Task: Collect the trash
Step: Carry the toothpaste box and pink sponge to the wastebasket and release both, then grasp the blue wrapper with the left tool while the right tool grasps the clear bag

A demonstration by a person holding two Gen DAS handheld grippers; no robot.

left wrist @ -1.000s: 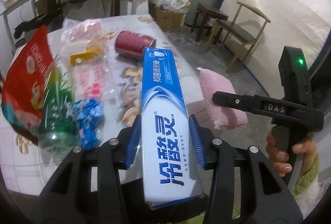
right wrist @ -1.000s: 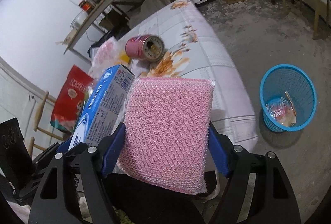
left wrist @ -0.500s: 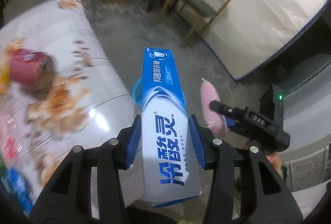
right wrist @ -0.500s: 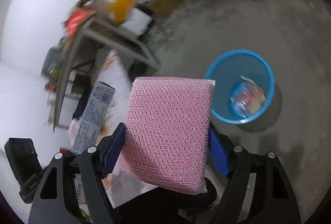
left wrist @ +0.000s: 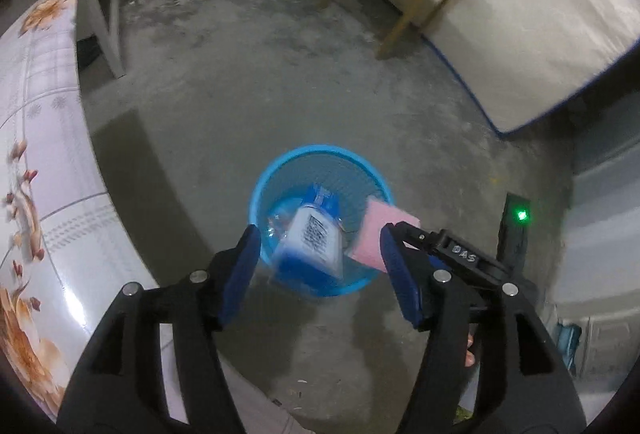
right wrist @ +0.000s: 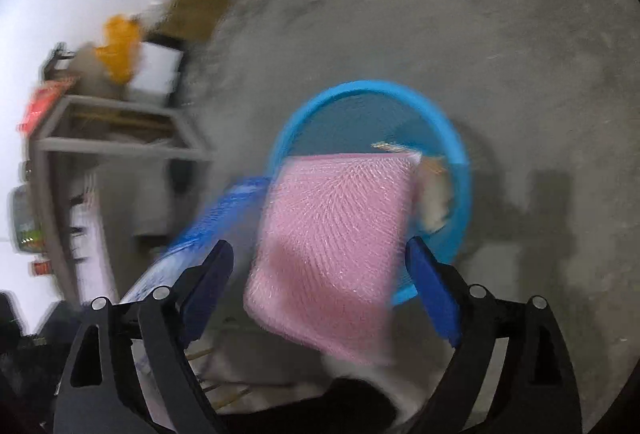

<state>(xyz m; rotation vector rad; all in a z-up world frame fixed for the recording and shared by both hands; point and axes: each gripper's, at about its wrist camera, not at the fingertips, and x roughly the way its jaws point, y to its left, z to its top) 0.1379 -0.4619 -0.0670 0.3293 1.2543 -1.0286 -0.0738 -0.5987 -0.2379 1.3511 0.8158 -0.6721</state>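
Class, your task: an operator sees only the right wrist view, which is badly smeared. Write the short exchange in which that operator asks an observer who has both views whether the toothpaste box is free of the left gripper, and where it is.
Operator: My view is smeared. Is the toothpaste box free of the left gripper?
Observer: Yes. In the left wrist view the left gripper is open, and the toothpaste box touches neither pad.
Operator: Is it over the bin?
Observer: It hangs tilted, with its far end inside the rim of the blue basket.
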